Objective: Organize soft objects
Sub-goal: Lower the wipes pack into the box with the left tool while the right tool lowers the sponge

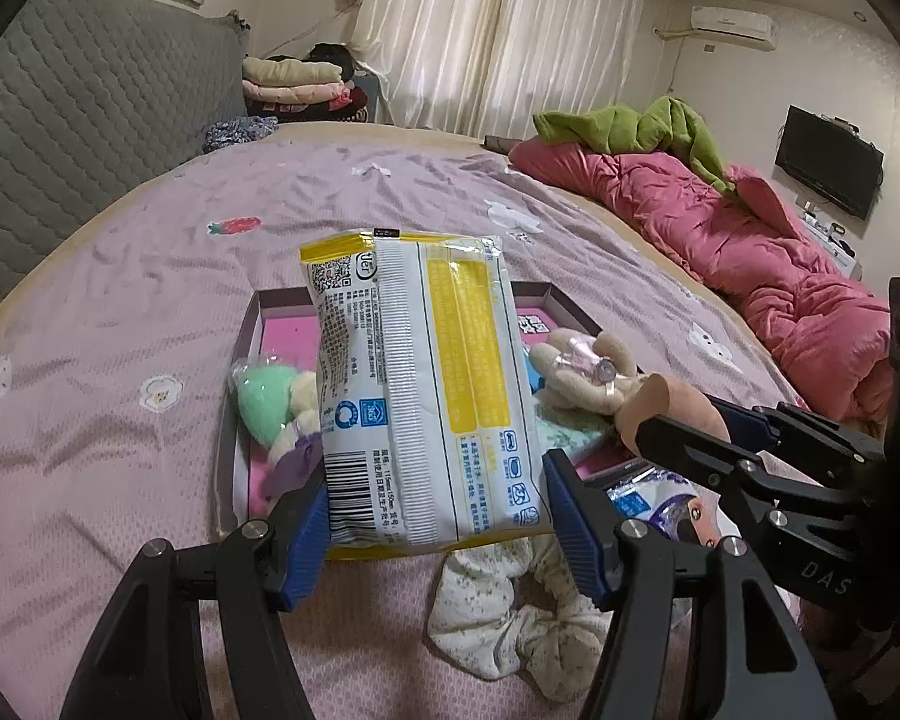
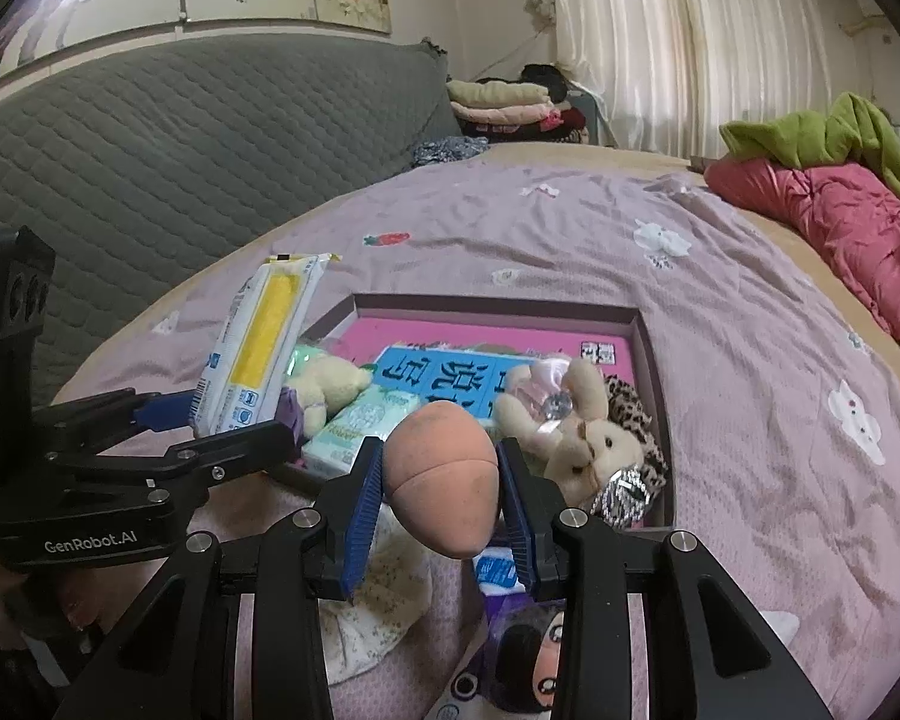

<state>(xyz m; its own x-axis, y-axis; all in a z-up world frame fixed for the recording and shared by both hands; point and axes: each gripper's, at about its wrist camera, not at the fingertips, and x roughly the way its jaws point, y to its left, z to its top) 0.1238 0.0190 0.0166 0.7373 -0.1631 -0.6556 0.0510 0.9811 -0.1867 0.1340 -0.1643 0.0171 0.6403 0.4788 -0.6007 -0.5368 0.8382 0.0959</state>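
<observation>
A: So, my left gripper (image 1: 432,516) is clamped on the tissue pack (image 1: 426,384), crinkly white-and-yellow plastic, held upright above the near edge of the box (image 1: 243,324). My right gripper (image 2: 441,501) squeezes the peach sponge (image 2: 441,474), a smooth, spongy egg shape.

B: Which step?

A: Carrying both to the box, I judge. Next I need to lower each into a free spot and let go.

B: What's around?

A: Inside, at twelve o'clock from the sponge, a glossy blue packet (image 2: 444,378); at two, a fuzzy beige plush rabbit (image 2: 576,426). At six o'clock of the pack, a soft floral scrunchie (image 1: 510,612) lies on the lilac bedsheet (image 1: 120,432).
</observation>
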